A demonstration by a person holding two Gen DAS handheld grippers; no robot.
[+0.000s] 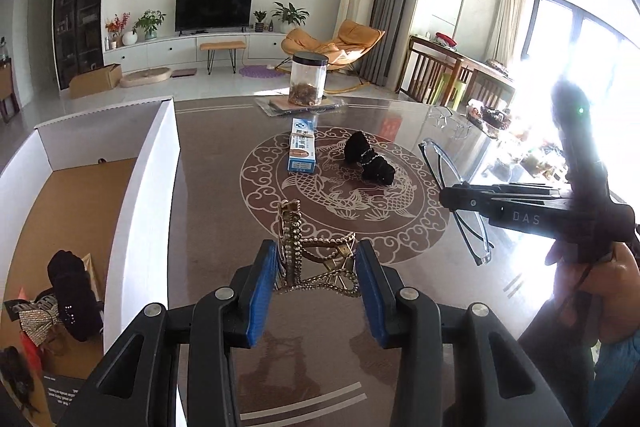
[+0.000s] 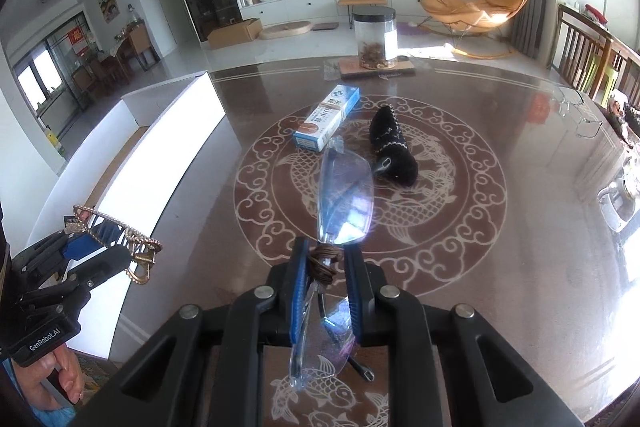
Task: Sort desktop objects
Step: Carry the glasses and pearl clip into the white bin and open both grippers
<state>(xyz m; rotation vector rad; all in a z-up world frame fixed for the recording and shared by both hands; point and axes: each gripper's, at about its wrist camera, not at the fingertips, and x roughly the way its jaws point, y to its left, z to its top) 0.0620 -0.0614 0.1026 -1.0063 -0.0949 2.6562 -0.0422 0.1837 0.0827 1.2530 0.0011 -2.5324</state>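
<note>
Grip status: the left hand-held gripper (image 1: pixel 316 269) is clamped on a gold rhinestone hair clip (image 1: pixel 316 259), held above the surface (image 1: pixel 208 187) beside the white box (image 1: pixel 140 227). The right hand-held gripper (image 2: pixel 326 267) is clamped on clear-lens glasses (image 2: pixel 346 199) at the bridge. A toothpaste carton (image 2: pixel 328 117) and a black hair clip (image 2: pixel 392 147) lie on the surface's central medallion, just beside each other.

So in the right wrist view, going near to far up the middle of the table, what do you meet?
Clear rimless glasses held in the right gripper → blue-and-white toothpaste box → clear plastic jar with black lid.
</note>
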